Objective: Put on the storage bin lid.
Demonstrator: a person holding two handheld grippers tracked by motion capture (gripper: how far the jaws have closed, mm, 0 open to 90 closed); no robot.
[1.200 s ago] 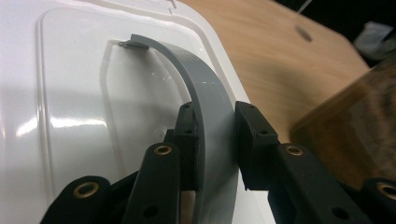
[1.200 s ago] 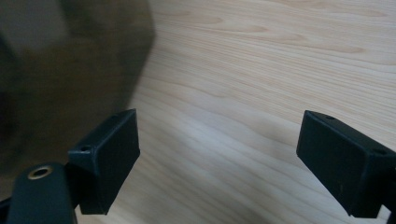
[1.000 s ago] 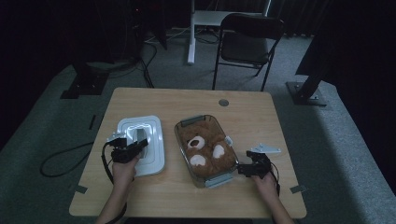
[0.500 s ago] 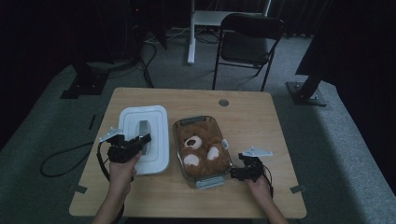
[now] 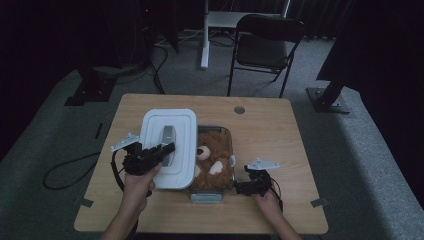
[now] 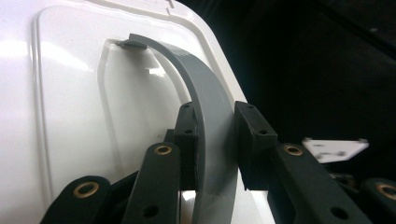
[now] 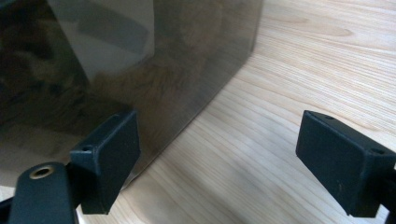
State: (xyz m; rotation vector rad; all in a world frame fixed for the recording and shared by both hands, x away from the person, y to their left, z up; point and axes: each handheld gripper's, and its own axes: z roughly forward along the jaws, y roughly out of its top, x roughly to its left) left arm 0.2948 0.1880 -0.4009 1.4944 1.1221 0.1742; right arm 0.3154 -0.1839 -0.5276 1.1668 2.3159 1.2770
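Over the box, left tongs (image 6: 215, 140) clamp the lid's grey handle (image 6: 205, 102).

This looked like a lab or studio set up for recording, not a home. A lone wooden table (image 5: 260, 130) with a cable hole (image 5: 239, 109) stood on grey carpet (image 5: 350, 150) in a dim room, dark curtains (image 5: 310, 15) closing off the back. Black stand feet (image 5: 90, 95) and a second base (image 5: 327, 97) flanked the table, cables (image 5: 155, 65) trailed over the floor, and a folding chair (image 5: 265, 47) sat before a white desk leg (image 5: 204, 35).
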